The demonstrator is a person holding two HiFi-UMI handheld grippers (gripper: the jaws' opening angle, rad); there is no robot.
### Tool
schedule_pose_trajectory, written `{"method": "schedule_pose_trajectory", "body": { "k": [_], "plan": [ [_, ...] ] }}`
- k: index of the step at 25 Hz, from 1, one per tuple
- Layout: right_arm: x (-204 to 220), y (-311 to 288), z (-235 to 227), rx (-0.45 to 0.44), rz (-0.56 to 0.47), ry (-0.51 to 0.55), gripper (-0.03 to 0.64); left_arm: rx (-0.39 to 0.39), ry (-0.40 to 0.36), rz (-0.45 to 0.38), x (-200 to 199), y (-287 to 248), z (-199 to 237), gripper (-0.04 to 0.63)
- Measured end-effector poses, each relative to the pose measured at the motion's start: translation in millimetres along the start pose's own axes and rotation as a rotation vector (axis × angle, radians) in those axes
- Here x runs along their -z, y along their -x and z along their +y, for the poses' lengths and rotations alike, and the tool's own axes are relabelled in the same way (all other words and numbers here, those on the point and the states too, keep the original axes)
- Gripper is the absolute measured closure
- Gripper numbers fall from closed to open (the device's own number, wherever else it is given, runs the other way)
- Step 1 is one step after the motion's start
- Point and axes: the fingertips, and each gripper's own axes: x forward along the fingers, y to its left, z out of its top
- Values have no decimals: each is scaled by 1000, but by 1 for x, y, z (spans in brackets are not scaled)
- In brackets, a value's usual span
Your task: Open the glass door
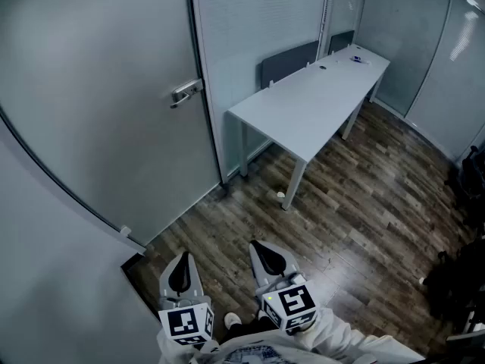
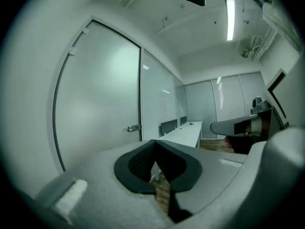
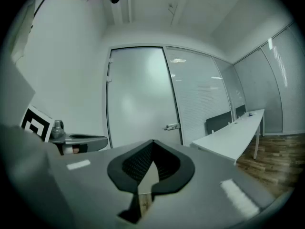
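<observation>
A frosted glass door [image 1: 98, 105] in a dark frame fills the left of the head view, its metal lever handle [image 1: 186, 92] on the right side. The same door [image 2: 100, 104] and handle [image 2: 133, 128] show in the left gripper view, and the door [image 3: 138, 99] with its handle [image 3: 171, 126] in the right gripper view. My left gripper [image 1: 180, 260] and right gripper [image 1: 267, 250] hang low near my body, well short of the handle. Both are shut with nothing between the tips, the left gripper [image 2: 154, 144] and right gripper [image 3: 152, 144] pointing roughly level toward the door.
A long white desk [image 1: 318, 97] stands to the right of the door against a blinds-covered glass wall [image 1: 258, 21]. Dark wooden floor [image 1: 356, 196] lies between me and the desk. Dark objects [image 1: 462, 279] sit at the right edge.
</observation>
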Motion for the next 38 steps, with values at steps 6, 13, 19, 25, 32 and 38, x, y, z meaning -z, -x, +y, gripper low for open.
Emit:
{"method": "schedule_pose_trajectory", "body": {
  "k": [6,13,19,25,32,38],
  "plan": [
    [5,3,-6,-11,19,-24,615,1,-9,4,1,-2,-11,591],
    [5,7,-20,-27,16,-38,614,-19,-10,5,2,-6,-22,591],
    [3,18,-42,-28,7,-60,614,-37,-25,-1,-3,-6,-41,591],
    [6,27,-72,1,10,-94,614,-15,-49,-20,-7,-10,-69,591],
    [14,15,-95,35,30,-112,614,13,-26,7,4,-42,-73,591],
    [21,-19,-122,81,57,-123,614,68,-16,25,14,-96,-74,591]
  ]
}}
